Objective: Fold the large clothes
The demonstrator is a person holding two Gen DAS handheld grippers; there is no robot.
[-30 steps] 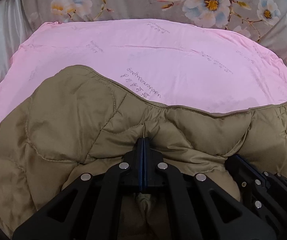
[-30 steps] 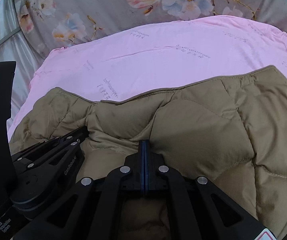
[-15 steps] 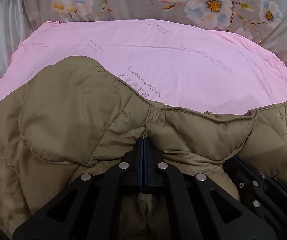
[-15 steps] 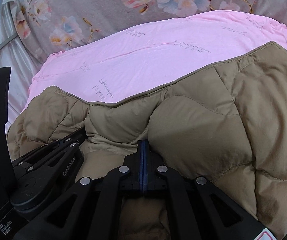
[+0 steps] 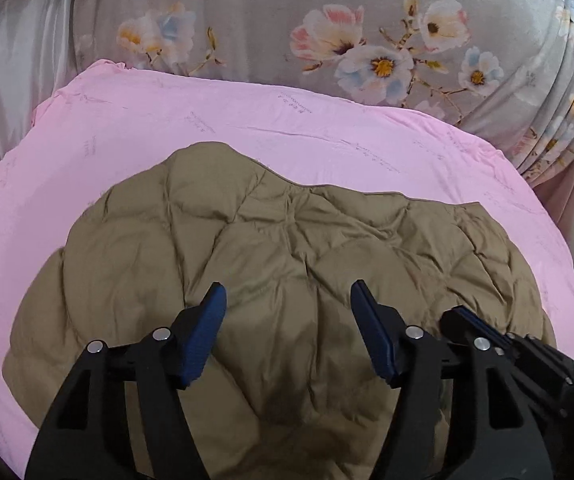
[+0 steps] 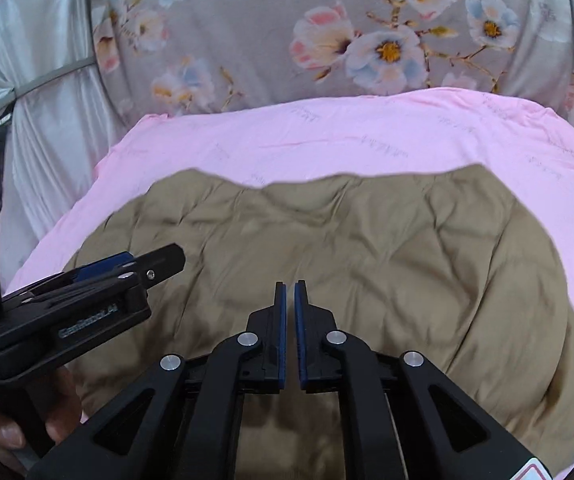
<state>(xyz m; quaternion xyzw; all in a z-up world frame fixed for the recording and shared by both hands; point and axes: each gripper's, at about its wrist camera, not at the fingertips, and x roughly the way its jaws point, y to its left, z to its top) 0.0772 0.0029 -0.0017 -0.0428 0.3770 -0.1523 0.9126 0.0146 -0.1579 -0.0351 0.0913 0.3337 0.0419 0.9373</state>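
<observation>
An olive quilted puffer jacket (image 5: 287, 264) lies in a folded heap on the pink sheet (image 5: 247, 128). It also shows in the right wrist view (image 6: 347, 248). My left gripper (image 5: 288, 300) is wide open above the jacket and holds nothing. My right gripper (image 6: 290, 292) has its jaws a narrow gap apart with nothing between them, above the jacket. The left gripper shows at the left of the right wrist view (image 6: 127, 276). The right gripper shows at the lower right of the left wrist view (image 5: 487, 332).
The pink sheet (image 6: 327, 136) covers the work surface. Behind it hangs a grey floral curtain (image 5: 327, 32), with a pale satin curtain (image 6: 47, 92) at the left. The sheet's edges fall away at the left and right.
Both grippers were shut on the jacket's edge and carried it forward. Now both have let go and pulled back; the jacket lies flat on the sheet.
</observation>
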